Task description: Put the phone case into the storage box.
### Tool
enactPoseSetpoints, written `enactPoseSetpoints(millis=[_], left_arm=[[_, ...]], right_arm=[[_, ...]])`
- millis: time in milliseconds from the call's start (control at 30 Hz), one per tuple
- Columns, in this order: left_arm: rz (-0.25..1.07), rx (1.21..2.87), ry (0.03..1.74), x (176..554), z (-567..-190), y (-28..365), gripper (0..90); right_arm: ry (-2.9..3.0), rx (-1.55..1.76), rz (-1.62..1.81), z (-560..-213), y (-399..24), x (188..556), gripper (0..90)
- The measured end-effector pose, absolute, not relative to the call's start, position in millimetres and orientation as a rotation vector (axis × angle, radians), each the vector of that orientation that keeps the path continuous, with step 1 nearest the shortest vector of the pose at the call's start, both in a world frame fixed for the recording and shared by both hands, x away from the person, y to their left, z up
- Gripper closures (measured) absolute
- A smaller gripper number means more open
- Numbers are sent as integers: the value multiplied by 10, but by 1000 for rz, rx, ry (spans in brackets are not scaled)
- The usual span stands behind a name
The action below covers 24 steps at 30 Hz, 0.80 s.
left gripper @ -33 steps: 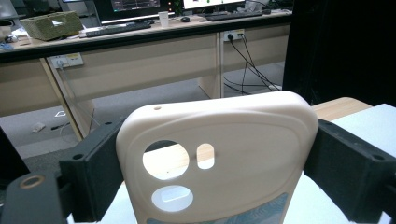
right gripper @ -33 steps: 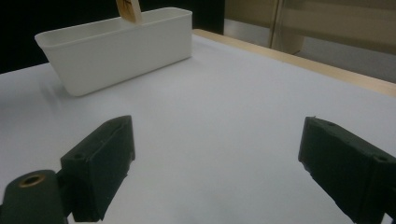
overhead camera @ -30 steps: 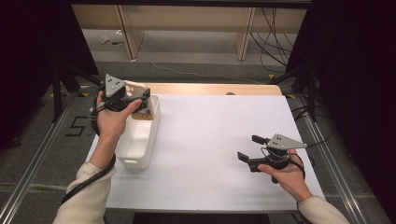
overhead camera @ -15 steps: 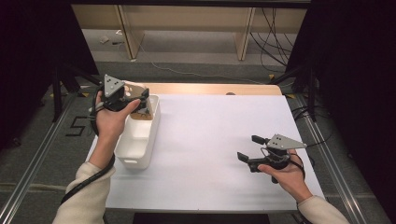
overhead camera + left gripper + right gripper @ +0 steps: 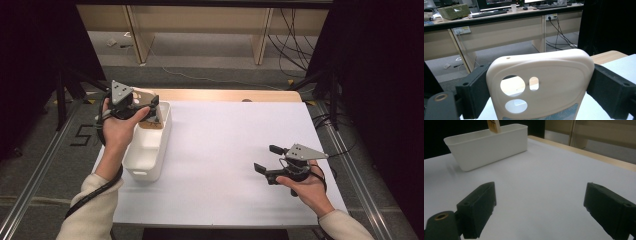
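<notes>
Cream plastic phone case (image 5: 541, 85) is being gripped by its edges in the left tongs (image 5: 145, 106) above the far end of the white bin (image 5: 150, 150), so lowering it straight matters, while the right tongs (image 5: 539, 212) are idling released nearby.

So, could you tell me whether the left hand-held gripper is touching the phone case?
Touching: in the left gripper view, both black jaws press the phone case's side edges; left hand-held gripper.

phone case (image 5: 541, 82): matt beige plastic | bin (image 5: 150, 155): smooth white plastic | table edge (image 5: 225, 95): wood
</notes>
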<state>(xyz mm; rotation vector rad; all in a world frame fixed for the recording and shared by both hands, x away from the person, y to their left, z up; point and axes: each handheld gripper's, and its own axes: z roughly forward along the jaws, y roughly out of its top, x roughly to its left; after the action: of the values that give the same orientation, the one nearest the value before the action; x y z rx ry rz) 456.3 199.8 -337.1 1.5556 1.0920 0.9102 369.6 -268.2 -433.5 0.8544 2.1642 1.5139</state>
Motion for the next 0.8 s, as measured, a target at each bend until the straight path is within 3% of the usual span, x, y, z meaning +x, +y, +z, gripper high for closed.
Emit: enactPoseSetpoints(millis=[800], left_arm=[[912, 1562, 1101, 4587, -3417, 2016, 108]], right_arm=[[2167, 851, 1513, -4338, -2681, 3697, 121]])
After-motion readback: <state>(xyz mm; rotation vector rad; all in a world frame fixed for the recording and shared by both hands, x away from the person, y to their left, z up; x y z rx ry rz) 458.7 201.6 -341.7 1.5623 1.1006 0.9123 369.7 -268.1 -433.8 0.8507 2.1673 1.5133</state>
